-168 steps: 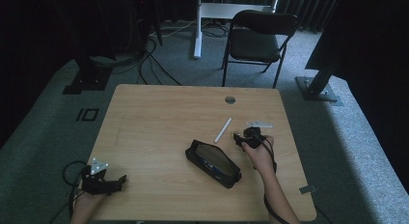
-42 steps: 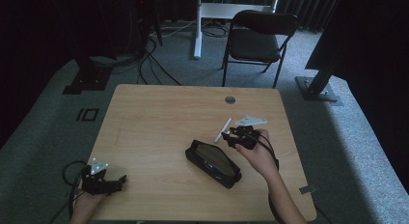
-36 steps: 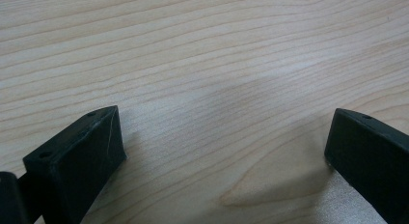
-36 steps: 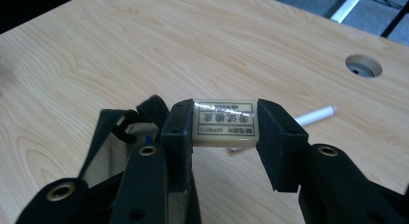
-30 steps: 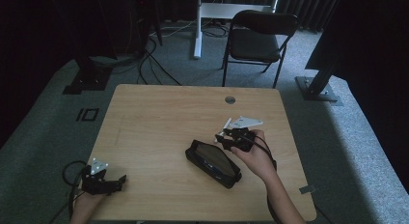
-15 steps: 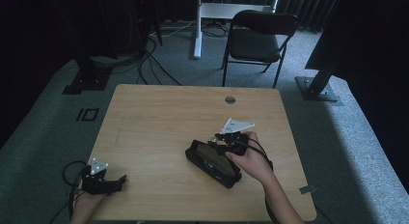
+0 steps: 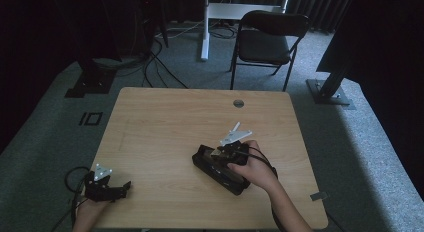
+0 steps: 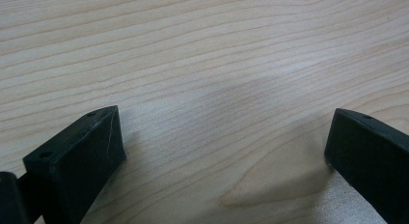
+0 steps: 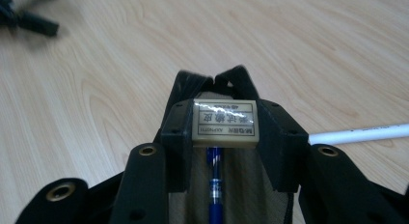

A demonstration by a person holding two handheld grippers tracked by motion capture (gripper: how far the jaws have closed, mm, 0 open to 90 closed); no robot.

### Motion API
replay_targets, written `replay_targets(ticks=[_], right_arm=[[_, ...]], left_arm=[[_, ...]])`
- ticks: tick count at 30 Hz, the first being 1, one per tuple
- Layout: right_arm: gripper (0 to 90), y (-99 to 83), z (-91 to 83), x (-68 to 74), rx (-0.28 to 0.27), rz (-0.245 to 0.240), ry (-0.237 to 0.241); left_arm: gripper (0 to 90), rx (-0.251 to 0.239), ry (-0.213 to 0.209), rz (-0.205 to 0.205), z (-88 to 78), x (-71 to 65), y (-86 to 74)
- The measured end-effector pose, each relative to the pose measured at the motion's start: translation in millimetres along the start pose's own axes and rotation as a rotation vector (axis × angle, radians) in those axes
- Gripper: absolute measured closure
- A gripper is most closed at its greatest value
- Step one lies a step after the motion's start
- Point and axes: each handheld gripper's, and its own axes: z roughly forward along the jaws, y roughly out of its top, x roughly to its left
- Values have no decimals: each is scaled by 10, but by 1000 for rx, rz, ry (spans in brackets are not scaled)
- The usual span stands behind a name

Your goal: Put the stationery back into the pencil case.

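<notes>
My right gripper (image 9: 224, 125) is shut on a beige eraser (image 9: 224, 119) with a printed label. It holds the eraser just over the open black pencil case (image 9: 231, 81), where a blue pen (image 9: 214, 185) lies on the grey lining. From above, the right gripper (image 7: 225, 153) sits at the near end of the pencil case (image 7: 235, 181) in the table's right half. My left gripper (image 7: 111, 188) rests at the front left corner. Its jaws stand wide open (image 8: 224, 142) over bare wood.
A white pen (image 9: 357, 133) lies on the wooden table (image 7: 165, 127) just right of the case. A round cable hole (image 7: 238, 103) is near the far edge. A black chair (image 7: 267, 39) stands beyond the table.
My right gripper has moved left and slightly down, from beside the white pen to over the pencil case, with the eraser in it. The left gripper has stayed put.
</notes>
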Motion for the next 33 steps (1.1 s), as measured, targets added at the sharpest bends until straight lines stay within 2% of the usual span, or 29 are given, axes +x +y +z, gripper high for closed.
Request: replay_targets(ticks=[15,22,24,33], right_arm=[[588,-110,238,-15,84,-1,21],[587,-122,289,-19,116,-14,11],[588,-134,304,-30,127,-5,23],[588,-151,377,-36,179,-18,25]], left_arm=[[3,-1,-1,-3,1,-2,-1],[2,-1,-1,-3,1,-2,-1],[2,-1,-1,-3,1,-2,-1],[3,-1,-1,-3,0,-2,0]])
